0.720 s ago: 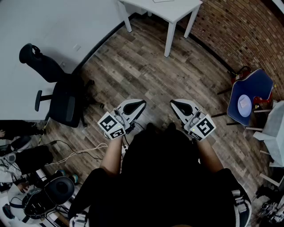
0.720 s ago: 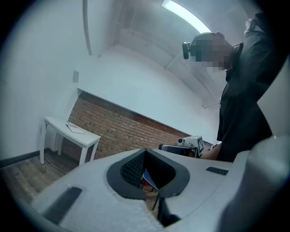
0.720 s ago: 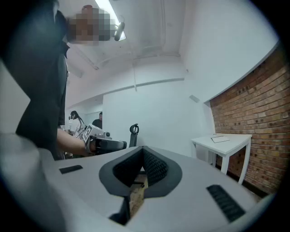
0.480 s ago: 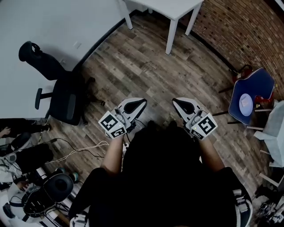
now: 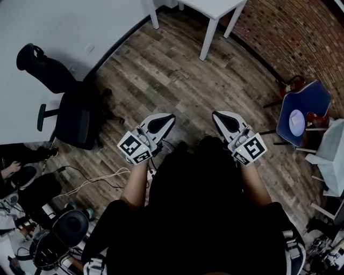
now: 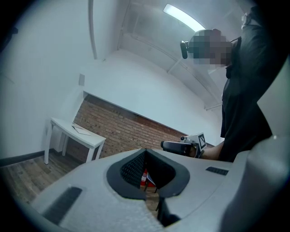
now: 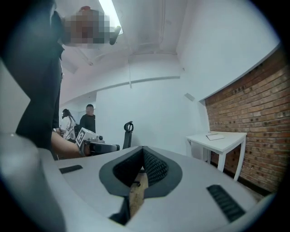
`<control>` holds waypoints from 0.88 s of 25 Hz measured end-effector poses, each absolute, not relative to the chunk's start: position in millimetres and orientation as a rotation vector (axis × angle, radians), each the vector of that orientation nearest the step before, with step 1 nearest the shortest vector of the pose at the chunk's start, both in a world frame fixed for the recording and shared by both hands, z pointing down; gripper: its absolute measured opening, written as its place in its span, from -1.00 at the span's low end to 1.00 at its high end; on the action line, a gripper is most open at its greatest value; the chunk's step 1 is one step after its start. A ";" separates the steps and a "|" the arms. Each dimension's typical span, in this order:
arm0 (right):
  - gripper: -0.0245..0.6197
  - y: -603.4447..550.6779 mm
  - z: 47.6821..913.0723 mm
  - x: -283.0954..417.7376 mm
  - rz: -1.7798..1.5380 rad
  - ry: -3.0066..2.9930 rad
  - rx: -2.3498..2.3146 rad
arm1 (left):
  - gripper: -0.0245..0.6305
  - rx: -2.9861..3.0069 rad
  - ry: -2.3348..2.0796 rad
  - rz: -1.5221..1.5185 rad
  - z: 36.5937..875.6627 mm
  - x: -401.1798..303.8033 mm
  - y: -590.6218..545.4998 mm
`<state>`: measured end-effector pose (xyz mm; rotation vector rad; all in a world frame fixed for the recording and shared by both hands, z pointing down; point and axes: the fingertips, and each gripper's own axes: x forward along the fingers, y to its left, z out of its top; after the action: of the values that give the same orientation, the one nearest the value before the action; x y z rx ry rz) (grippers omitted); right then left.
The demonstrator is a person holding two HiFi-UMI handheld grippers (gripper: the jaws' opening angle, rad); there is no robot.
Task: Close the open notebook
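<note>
Left gripper (image 5: 169,117) and right gripper (image 5: 218,116) are held level above the wooden floor (image 5: 177,75), each clenched shut on nothing. The notebook (image 7: 214,136) is observed lying on the white table (image 7: 232,141) beside the brick wall (image 7: 256,115), well apart from both.

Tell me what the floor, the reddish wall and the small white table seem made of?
Brown plank floor: wood or wood-look laminate, matte; grain and board seams show.
Reddish wall: bare brick, rough; mortar lines show.
Small white table: smooth, painted wood or laminate, unclear which.
</note>
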<state>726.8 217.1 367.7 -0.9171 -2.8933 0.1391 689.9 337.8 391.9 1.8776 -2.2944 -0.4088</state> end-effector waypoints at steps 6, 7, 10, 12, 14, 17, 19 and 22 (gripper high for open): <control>-0.93 177.1 366.7 718.0 0.172 -2.873 -0.822 | -0.88 1.871 -2.249 -0.459 400.0 669.3 334.7; -0.93 170.9 366.5 710.8 0.182 -2.881 -0.807 | -0.88 1.872 -2.249 -0.462 400.4 662.7 330.9; -0.93 163.0 368.7 681.6 0.215 -2.905 -0.805 | -0.88 1.881 -2.263 -0.444 399.2 639.8 320.6; -0.93 159.8 371.7 665.4 0.243 -2.902 -0.817 | -0.88 1.885 -2.244 -0.426 399.9 627.3 312.6; -0.93 154.6 373.4 646.1 0.240 -2.881 -0.848 | -0.88 1.874 -2.231 -0.416 400.6 609.2 304.8; -0.93 142.5 372.3 612.2 0.247 -2.870 -0.889 | -0.88 1.856 -2.232 -0.408 400.5 573.8 297.1; -0.93 129.1 373.1 589.3 0.256 -2.875 -0.891 | -0.88 1.844 -2.236 -0.398 401.9 551.1 289.0; -0.93 107.3 373.3 557.7 0.268 -2.876 -0.899 | -0.88 1.815 -2.244 -0.390 401.2 520.0 270.6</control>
<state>557.7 107.3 373.3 -0.8987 -2.8755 0.2683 520.0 270.6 401.2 1.8153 -2.2442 -0.3902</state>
